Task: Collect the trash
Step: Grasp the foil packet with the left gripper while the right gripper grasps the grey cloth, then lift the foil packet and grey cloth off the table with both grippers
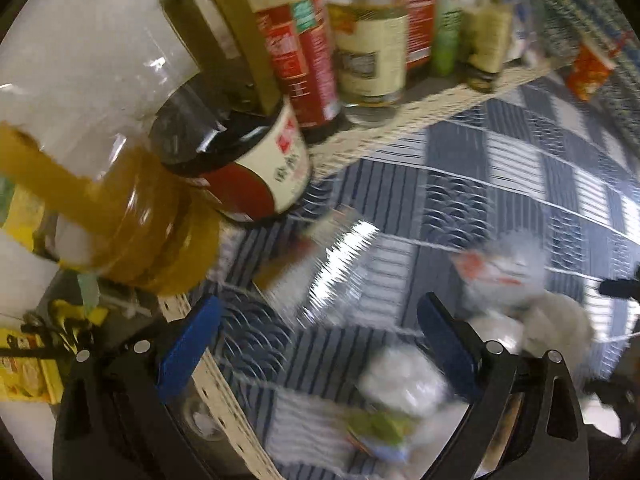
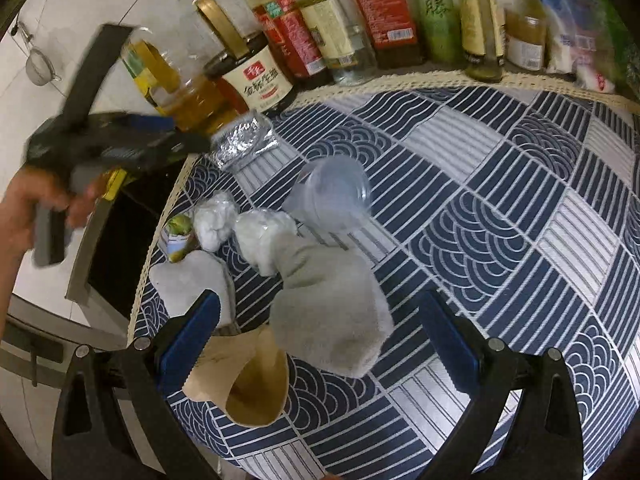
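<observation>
Both my claws gape wide, holding nothing: the left claw point(image 1: 320, 344) above a silver wrapper point(image 2: 244, 142), the right claw point(image 2: 320, 332) over a grey cloth point(image 2: 332, 304) on the counter point(image 2: 500, 208).

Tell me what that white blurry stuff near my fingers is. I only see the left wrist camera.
Observer: Crumpled tissues, right beside a small green wrapper.
Operator: Is there more trash that I can't make out?
Observer: Yes, a clear cup lies on its side just past the tissues.
Operator: What's my other gripper doing?
Observer: The right gripper is open and holds nothing. A grey cloth and brown paper lie between its fingers.
</observation>
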A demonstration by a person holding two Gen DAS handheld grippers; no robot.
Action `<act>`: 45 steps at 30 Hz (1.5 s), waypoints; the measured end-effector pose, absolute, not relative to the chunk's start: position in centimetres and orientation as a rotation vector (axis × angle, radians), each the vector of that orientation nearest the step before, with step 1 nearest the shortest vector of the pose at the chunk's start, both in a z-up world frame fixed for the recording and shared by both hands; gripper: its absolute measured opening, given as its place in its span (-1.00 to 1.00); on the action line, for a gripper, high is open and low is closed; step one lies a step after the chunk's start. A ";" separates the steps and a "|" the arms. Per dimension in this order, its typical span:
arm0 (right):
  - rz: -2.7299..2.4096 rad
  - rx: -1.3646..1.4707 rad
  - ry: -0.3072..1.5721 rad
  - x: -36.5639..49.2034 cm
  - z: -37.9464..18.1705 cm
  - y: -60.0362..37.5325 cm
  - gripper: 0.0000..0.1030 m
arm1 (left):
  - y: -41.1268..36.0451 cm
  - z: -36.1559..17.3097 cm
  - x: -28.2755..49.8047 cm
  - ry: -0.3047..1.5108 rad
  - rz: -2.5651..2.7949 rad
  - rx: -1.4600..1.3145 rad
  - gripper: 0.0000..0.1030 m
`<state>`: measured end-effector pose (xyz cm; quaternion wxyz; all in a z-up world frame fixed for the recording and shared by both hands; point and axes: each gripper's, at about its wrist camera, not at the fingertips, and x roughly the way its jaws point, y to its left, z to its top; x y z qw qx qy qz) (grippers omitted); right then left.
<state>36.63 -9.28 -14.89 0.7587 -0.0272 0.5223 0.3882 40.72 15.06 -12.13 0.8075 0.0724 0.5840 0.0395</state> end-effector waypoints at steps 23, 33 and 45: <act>0.882 -0.173 1.203 37.9 -17.7 -8.0 -0.18 | 15.8 -18.5 44.8 1.402 0.055 0.183 0.28; 0.895 -0.166 1.188 37.9 -17.0 -8.5 -0.48 | 13.5 -17.9 44.7 1.408 0.073 0.236 0.23; 0.878 -0.164 1.147 37.2 -14.8 -9.7 -0.52 | 12.8 -14.9 42.6 1.363 0.091 0.171 0.23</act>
